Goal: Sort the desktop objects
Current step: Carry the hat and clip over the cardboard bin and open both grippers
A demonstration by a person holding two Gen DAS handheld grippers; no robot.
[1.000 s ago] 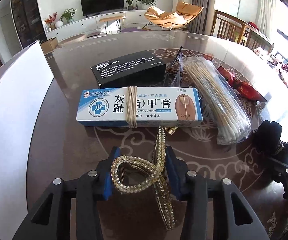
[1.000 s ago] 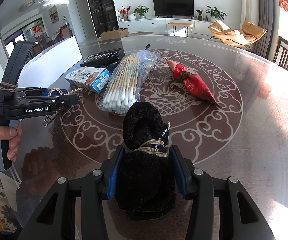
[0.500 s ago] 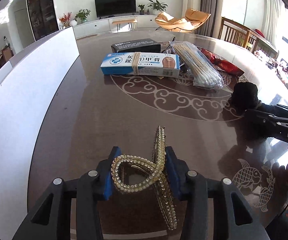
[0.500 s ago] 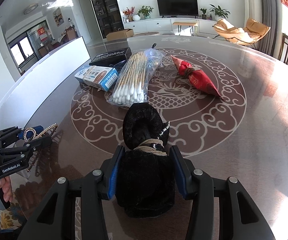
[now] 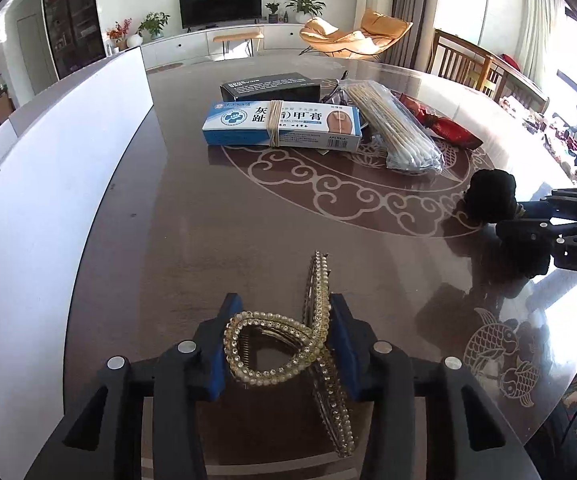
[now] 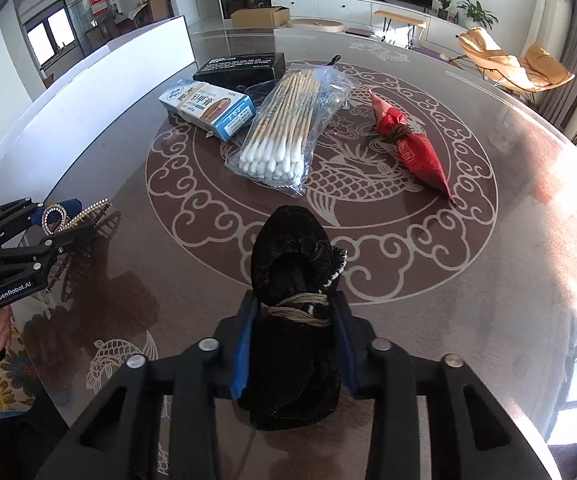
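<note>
My left gripper clamps the beaded hair clip at its looped end, above the worktop. I judge it light, stiff and snag-prone. Its long axis points away from me. My right gripper squeezes the black velvet pouch at its tied neck; soft, it points forward toward the cotton swabs.

Left gripper was level above the table near its edge, blue-padded fingers pressed in on a pearl hair clip from both sides. Right gripper sat low, pointing toward the table centre, its fingers clamped on a black cloth bundle. The two grippers were side by side, well apart.
</note>
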